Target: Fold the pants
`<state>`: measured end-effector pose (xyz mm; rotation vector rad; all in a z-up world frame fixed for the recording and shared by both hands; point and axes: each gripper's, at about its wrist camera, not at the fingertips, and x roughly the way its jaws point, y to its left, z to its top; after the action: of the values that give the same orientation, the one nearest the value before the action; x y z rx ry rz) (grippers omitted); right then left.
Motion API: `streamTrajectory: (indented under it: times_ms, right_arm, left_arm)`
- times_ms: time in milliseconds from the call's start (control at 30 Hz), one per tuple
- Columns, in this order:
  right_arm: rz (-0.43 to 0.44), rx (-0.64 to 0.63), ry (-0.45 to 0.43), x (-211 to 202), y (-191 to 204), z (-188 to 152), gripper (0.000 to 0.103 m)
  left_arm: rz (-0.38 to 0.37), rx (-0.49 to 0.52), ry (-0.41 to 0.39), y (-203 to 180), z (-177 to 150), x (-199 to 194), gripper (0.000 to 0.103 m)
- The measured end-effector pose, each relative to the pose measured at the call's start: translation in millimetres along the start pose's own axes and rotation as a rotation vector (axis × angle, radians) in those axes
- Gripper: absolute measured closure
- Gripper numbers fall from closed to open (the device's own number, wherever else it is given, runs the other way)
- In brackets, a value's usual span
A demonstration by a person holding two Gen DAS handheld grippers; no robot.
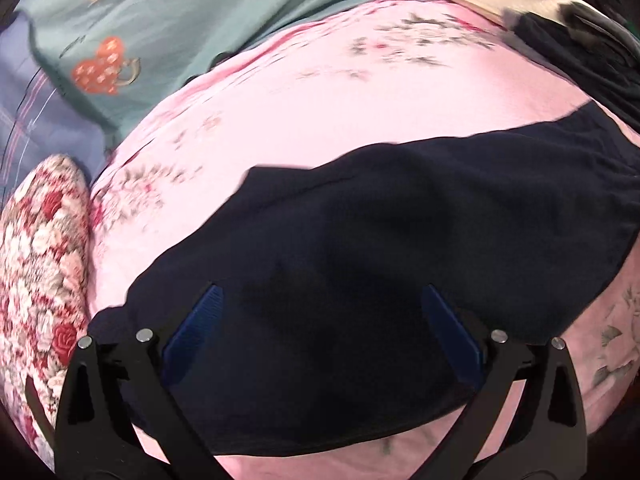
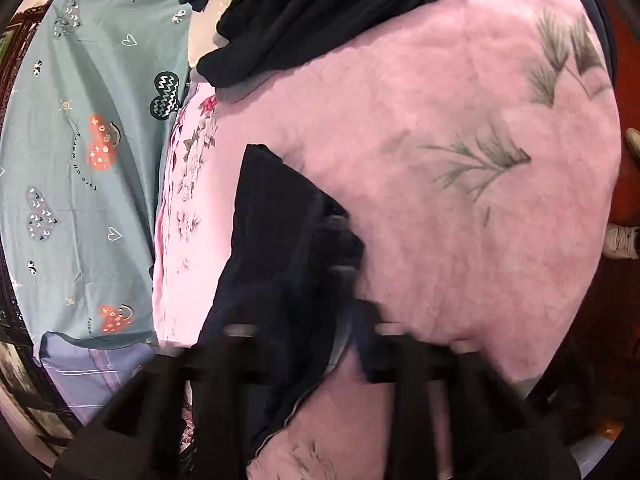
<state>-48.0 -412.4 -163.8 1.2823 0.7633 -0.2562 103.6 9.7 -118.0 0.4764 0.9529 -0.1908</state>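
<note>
Navy cloth fills the lower half of the left wrist view: the pants [image 1: 400, 248] lie spread flat on a pink flowered bedcover [image 1: 320, 100], running from about 7 o'clock up to 3 o'clock. The left hand-held gripper [image 1: 320, 320] hangs over them with its jaws wide, the two blue fingers [image 1: 196, 332] well apart and nothing pinched between them; whether the tips touch the cloth cannot be told. At 9 o'clock a rose-patterned pillow [image 1: 40, 260] lies just beside the bedcover. A teal sheet [image 1: 140, 12] printed with hearts covers the 11 o'clock area, with a blue-grey checked cloth [image 1: 24, 120] at its left edge. A heap of dark clothes [image 1: 580, 52] sits at 2 o'clock.

From the right wrist camera, the pants [image 2: 280, 260] show as a dark strip running from the middle of the picture down to 6 o'clock, lying on the same pink bedcover [image 2: 460, 220], here marked with grey-green sprigs. The right hand-held gripper [image 2: 316, 344] is smeared by motion blur at the bottom edge; its jaws look narrow and sit over the right-hand edge of the pants, but whether they pinch the cloth cannot be told. The teal sheet [image 2: 80, 140] lies at 9 o'clock, and the dark clothes [image 2: 300, 8] are bunched at 12 o'clock.
</note>
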Motion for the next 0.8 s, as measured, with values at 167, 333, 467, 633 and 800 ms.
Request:
streamTrajectory:
  times_ms: [167,333,467,633,800]
  right_arm:
    - [-0.004,-0.189,-0.074,-15.2,55.5,-5.7,0.087]
    - [0.028,-0.533,-0.122,-19.0,162.5,-33.7,0.087]
    - [0.072,-0.91,-0.103,-3.1,257.4,-99.0,0.087]
    - [0.156,-1.321,0.054,51.0,319.9,-223.7,0.087]
    - [0.076,-1.617,0.392,145.0,278.0,-355.1,0.087]
  left_arm:
    - [0.03,-0.119,0.102,45.0,-24.5,24.4,0.002]
    - [0.09,-0.214,0.087,98.9,-50.3,14.4,0.002]
    - [0.126,-0.312,0.094,144.4,-73.9,7.5,0.002]
    - [0.154,-0.416,0.123,187.5,-110.2,2.6,0.002]
    - [0.15,-0.416,0.15,199.3,-130.8,7.1,0.002]
